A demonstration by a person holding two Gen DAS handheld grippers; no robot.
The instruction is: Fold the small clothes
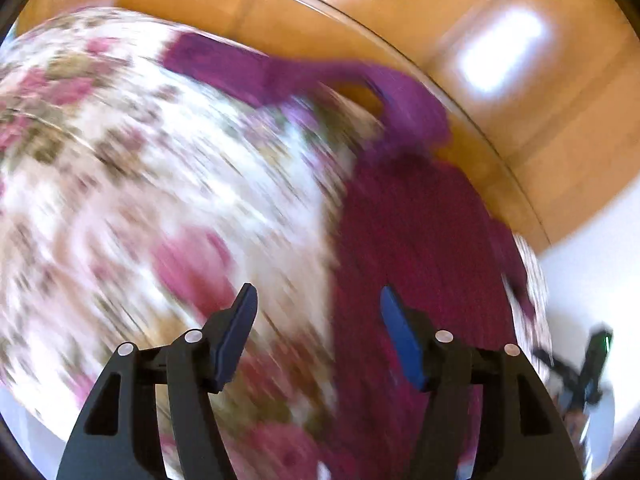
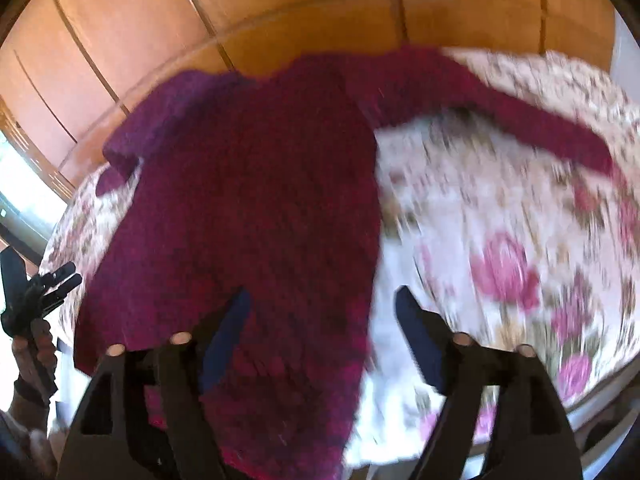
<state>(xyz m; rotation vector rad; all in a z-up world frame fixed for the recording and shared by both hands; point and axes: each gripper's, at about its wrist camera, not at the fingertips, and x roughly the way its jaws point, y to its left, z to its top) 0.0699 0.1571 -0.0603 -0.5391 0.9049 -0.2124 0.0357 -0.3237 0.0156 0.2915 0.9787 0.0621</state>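
A small dark magenta knit sweater [image 2: 248, 208] lies spread flat on a round table with a floral cloth [image 2: 520, 248]. One sleeve [image 2: 500, 120] reaches out to the right in the right wrist view. In the left wrist view the sweater [image 1: 416, 248] lies on the right, its sleeve [image 1: 280, 68] stretching toward the far left. My left gripper [image 1: 318, 300] is open and empty above the sweater's left edge. My right gripper [image 2: 320, 300] is open and empty above the sweater's lower hem. Both views are blurred by motion.
The floral cloth [image 1: 140, 180] covers the table, with a glass rim [image 1: 500, 160] at its edge. A wooden floor [image 2: 160, 32] lies beyond. The other gripper and a hand [image 2: 32, 304] show at the far left of the right wrist view.
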